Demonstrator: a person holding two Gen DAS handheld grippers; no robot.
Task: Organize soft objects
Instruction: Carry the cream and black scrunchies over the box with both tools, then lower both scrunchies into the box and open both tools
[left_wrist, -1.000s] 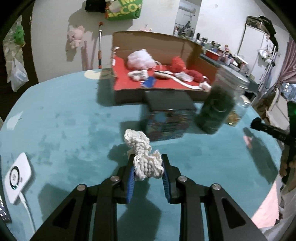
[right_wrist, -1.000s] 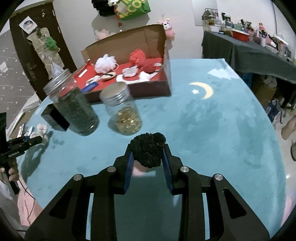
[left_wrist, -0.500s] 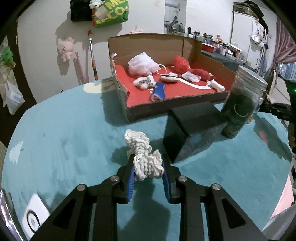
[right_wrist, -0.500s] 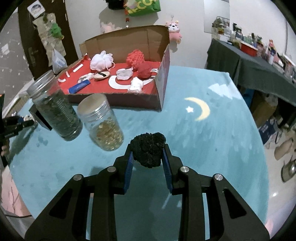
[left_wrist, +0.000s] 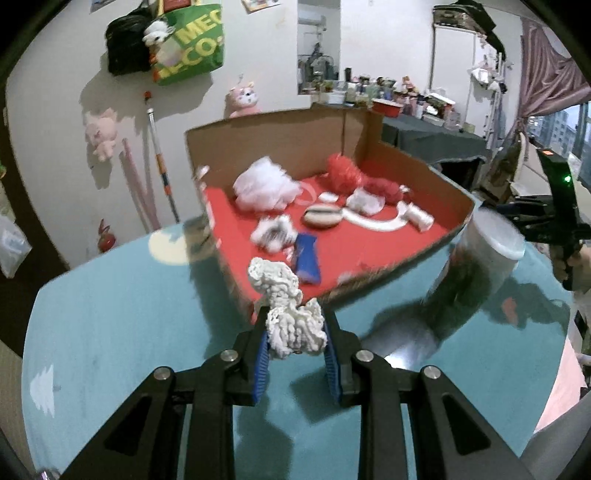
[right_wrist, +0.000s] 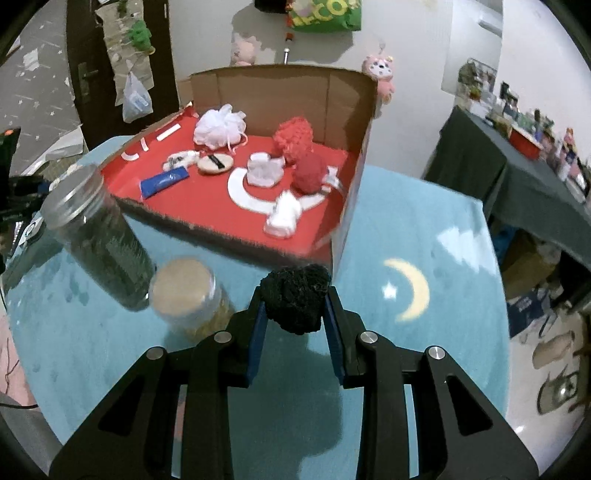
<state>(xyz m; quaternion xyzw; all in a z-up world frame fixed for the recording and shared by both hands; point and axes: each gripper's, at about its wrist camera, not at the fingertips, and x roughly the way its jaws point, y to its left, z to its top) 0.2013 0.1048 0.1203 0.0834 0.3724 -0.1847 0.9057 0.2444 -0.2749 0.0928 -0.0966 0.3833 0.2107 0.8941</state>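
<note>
So both grippers sit just in front of the cardboard box (left_wrist: 417, 173). Left gripper (left_wrist: 295, 338) has its jaws clamped on a white knitted piece (left_wrist: 286, 310) that pokes up past the tips toward the box. Right gripper (right_wrist: 295, 312) jaws are squeezed on a black fuzzy lump (right_wrist: 295, 295), right between the pads, above the teal tabletop (right_wrist: 424, 229).

Dim indoor light from overhead, cool colour cast. Strong fisheye bending and black vignette at all corners in both views. Motion blur smears the open cardboard box with red lining (left_wrist: 388, 236) and the glass jar with dark filling (left_wrist: 476, 273) in the left view; the low gold-filled jar (right_wrist: 188, 295) is soft in the right view. Soft shadows fall on the teal tablecloth (right_wrist: 424, 369) under the black fingers. Faint glare beside the dark jar's base.
</note>
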